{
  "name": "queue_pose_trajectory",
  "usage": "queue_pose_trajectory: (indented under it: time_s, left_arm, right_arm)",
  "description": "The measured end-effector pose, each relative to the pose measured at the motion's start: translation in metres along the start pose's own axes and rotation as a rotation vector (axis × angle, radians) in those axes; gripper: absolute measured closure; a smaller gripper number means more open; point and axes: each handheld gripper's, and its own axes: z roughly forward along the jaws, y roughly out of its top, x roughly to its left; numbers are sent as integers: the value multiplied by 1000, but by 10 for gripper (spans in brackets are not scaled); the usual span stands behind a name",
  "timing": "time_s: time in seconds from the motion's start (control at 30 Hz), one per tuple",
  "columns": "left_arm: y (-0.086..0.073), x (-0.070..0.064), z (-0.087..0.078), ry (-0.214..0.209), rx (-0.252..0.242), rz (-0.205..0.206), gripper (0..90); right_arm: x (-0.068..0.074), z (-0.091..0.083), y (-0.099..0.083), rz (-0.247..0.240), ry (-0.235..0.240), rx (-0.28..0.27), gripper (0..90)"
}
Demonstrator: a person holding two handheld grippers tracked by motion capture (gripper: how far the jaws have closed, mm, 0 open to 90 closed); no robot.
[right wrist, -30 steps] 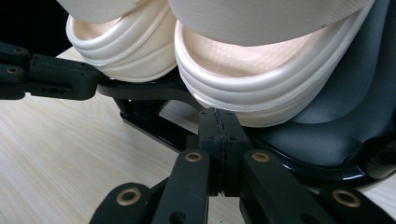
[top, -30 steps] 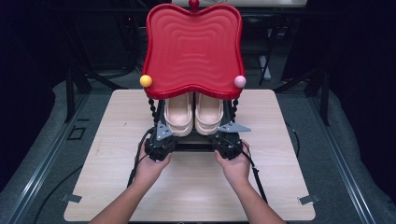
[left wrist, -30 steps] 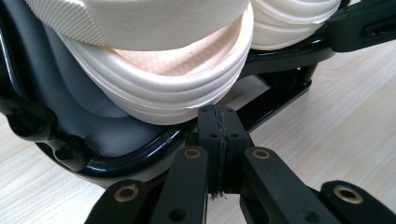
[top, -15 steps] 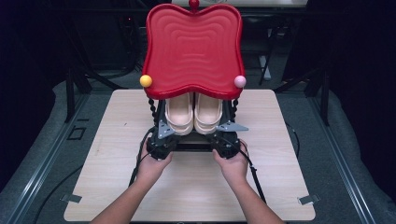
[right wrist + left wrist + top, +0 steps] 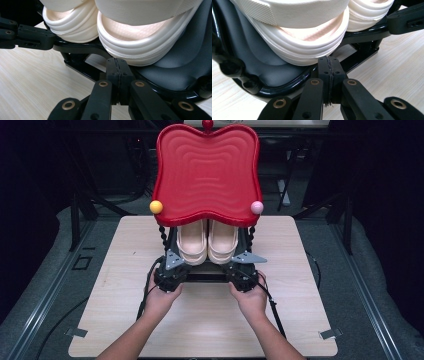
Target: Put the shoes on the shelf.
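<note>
Where the high view looks down on a pale wooden table (image 5: 115,320), a two-level rack stands at its far middle. The rack's top level is a red tray (image 5: 207,172) with a wavy edge and ripples in its floor, a yellow ball (image 5: 156,207) at its near left corner and a pink ball (image 5: 257,207) at its near right corner. Nothing lies in the red tray.

Under it, on the rack's black lower shelf (image 5: 274,67), sits a pair of cream sandals side by side, their rounded ends pointing toward the person: the left sandal (image 5: 192,242) and the right sandal (image 5: 223,242). They touch each other or nearly so.

Two bare forearms come in from the near edge. The left hand (image 5: 161,296) holds the left tongs (image 5: 172,270) at the shelf's near left corner, and the right hand (image 5: 250,297) holds the right tongs (image 5: 242,272) at its near right corner.

In the left gripper view the left tongs (image 5: 329,68) are clenched, jaws pressed together with nothing between them, their tips just below the shelf's glossy black rim and the left sandal's (image 5: 299,37) ribbed sole. In the right gripper view the right tongs (image 5: 117,70) are likewise clenched on nothing, tips just under the right sandal (image 5: 142,42) and the shelf rim (image 5: 160,87).
</note>
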Motion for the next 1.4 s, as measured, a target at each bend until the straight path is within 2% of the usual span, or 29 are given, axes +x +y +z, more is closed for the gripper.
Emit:
queue_pose_trajectory:
  time_s: [0.43, 0.73, 0.9, 1.03, 1.1, 1.23, 1.3, 1.33, 1.4]
  left_arm:
    - [-11, -2, -18, -9, -22, 12, 900]
    - [-15, 1, -33, -9, -43, 4, 892]
    - [-17, 4, -46, -7, -56, 4, 876]
    - [-24, 7, -61, -17, -84, -18, 809]
    - [-28, 9, -67, -20, -93, -29, 773]
    - [-40, 15, -78, -39, -117, -74, 613]
    - [-46, 19, -82, -36, -130, -98, 548]
    - [-48, 21, -84, -33, -129, -100, 502]
    - [-54, 26, -86, -35, -134, -117, 450]
  right_arm:
    - [-3, -15, -9, -6, 11, -14, 900]
    - [-2, -34, -13, -33, 10, -27, 887]
    - [0, -44, -14, -43, 18, -35, 859]
    - [0, -54, -18, -59, 10, -43, 793]
    - [-1, -60, -22, -73, -4, -51, 725]
    - [-7, -68, -29, -54, -3, -56, 573]
    - [-10, -72, -32, -45, -6, -62, 497]
    - [-13, -74, -35, -36, -12, -83, 445]
    - [-17, -77, -39, -37, -22, -98, 411]
